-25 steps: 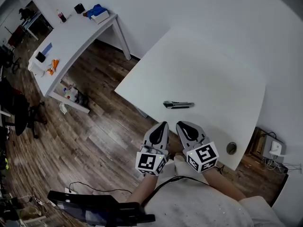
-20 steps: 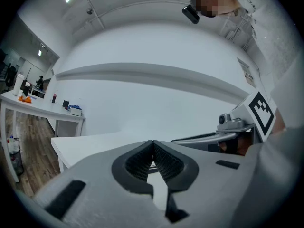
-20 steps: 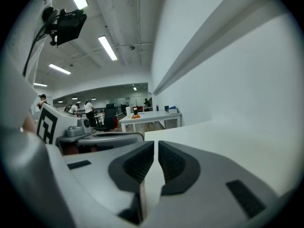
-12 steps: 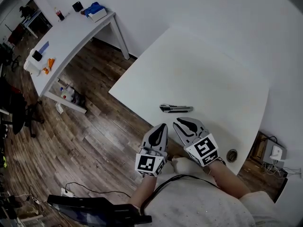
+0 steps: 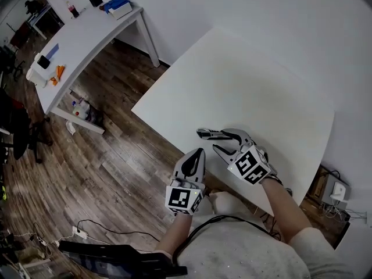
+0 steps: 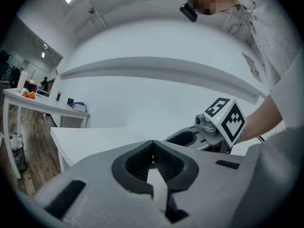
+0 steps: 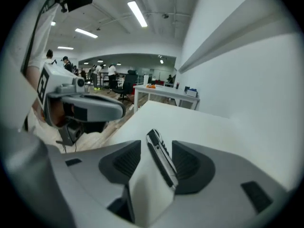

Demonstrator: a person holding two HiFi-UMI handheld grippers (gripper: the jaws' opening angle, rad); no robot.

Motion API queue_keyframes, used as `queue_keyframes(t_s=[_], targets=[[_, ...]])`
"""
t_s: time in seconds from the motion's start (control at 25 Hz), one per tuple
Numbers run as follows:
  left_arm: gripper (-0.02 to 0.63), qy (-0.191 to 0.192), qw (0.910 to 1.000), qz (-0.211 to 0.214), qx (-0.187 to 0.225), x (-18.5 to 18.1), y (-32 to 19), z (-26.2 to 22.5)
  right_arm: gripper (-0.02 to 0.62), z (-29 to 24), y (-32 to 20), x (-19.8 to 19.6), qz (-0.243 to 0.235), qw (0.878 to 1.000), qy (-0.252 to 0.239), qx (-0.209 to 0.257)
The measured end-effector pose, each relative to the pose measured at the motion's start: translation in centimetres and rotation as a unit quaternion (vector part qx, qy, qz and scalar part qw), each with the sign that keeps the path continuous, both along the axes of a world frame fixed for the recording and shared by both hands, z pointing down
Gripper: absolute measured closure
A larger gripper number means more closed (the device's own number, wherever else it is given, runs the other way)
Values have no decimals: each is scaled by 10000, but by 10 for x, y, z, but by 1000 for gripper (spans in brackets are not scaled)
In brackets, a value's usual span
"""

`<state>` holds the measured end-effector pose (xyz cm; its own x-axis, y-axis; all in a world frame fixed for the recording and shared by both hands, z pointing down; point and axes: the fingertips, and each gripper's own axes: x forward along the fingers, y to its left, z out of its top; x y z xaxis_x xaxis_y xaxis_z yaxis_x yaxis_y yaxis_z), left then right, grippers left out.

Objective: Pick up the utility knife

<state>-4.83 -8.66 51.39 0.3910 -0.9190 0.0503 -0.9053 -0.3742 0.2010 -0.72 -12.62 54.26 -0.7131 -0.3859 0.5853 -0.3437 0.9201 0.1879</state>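
Note:
The utility knife, dark with a silver body, lies on the white table near its front edge. My right gripper reaches over that edge, tilted down, and its jaws are opening. In the right gripper view the knife lies lengthwise between the two pads, close to the right one, and neither pad presses on it. My left gripper hangs just off the table's edge, pointing level with its jaws shut on nothing. The left gripper view shows the right gripper ahead to its right.
A second white table with small items stands at the upper left, across a wooden floor. A cable lies on the floor near the person's feet. A white wall runs behind the work table.
My right gripper has moved forward and down over the table's edge to the knife, rolled, and opened its jaws around it. The left gripper has sunk slightly and stayed shut.

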Motion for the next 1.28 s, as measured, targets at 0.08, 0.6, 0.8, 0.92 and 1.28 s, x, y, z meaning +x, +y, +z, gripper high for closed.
queue_keyframes(t_s=[0.08, 0.6, 0.8, 0.92, 1.28], targets=[[600, 5, 10000, -5, -28, -1, -1, 2, 396, 13, -4, -1, -318, 9984, 459, -18], [600, 124, 9998, -71, -125, -5, -7, 7, 387, 41, -19, -13, -1175, 9815, 1091, -1049], [600, 140, 9997, -87, -175, -7, -8, 10, 413, 49, -16, -16, -1438, 9679, 1462, -1453], [600, 149, 9997, -106, -176, -9, -9, 10, 416, 52, -17, -15, -1356, 9662, 1419, -1674], [600, 157, 9997, -125, -135, -7, -10, 12, 456, 52, -17, -13, -1109, 9730, 1324, -1535]])
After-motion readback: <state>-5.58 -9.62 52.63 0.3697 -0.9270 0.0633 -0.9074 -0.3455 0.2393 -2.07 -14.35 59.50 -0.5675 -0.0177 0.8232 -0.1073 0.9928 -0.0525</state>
